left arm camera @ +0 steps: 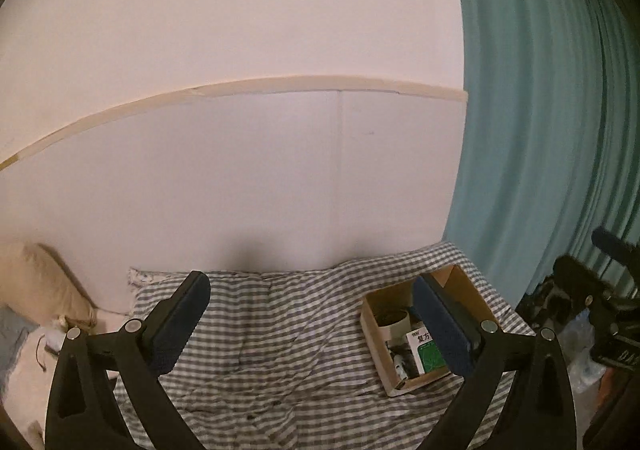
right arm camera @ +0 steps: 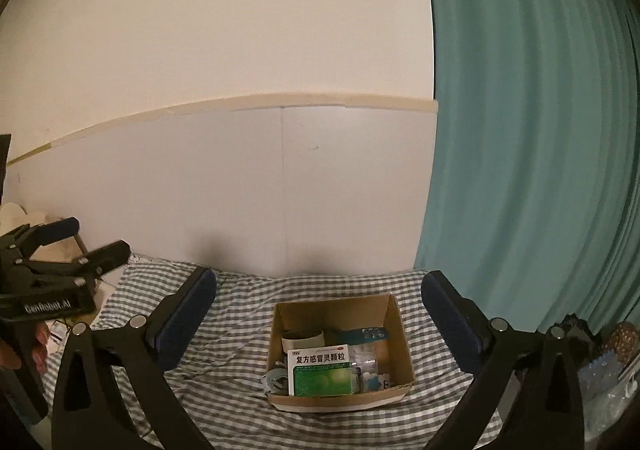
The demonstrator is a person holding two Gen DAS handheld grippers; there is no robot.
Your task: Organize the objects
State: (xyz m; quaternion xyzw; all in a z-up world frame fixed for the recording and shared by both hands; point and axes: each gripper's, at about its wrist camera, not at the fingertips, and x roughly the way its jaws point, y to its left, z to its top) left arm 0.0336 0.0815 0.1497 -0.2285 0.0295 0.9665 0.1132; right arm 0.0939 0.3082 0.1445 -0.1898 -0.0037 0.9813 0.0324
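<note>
An open cardboard box point(right arm camera: 396, 326) stands on the grey-checked bed cover point(right arm camera: 224, 370). Inside lie a green-and-white medicine box point(right arm camera: 322, 370), a roll of tape point(right arm camera: 302, 338), a blister pack point(right arm camera: 374, 333) and other small items. In the left wrist view the box point(left arm camera: 374, 346) sits at the right, partly behind my right finger. My left gripper point(left arm camera: 310, 324) is open and empty above the cover; it also shows in the right wrist view point(right arm camera: 98, 242). My right gripper point(right arm camera: 320, 316) is open and empty, held back from the box.
A white wall runs behind the bed. A teal curtain point(right arm camera: 540, 150) hangs at the right. A beige pillow point(left arm camera: 38, 282) lies at the left. Bags and clutter point(right arm camera: 608, 366) sit at the right of the bed.
</note>
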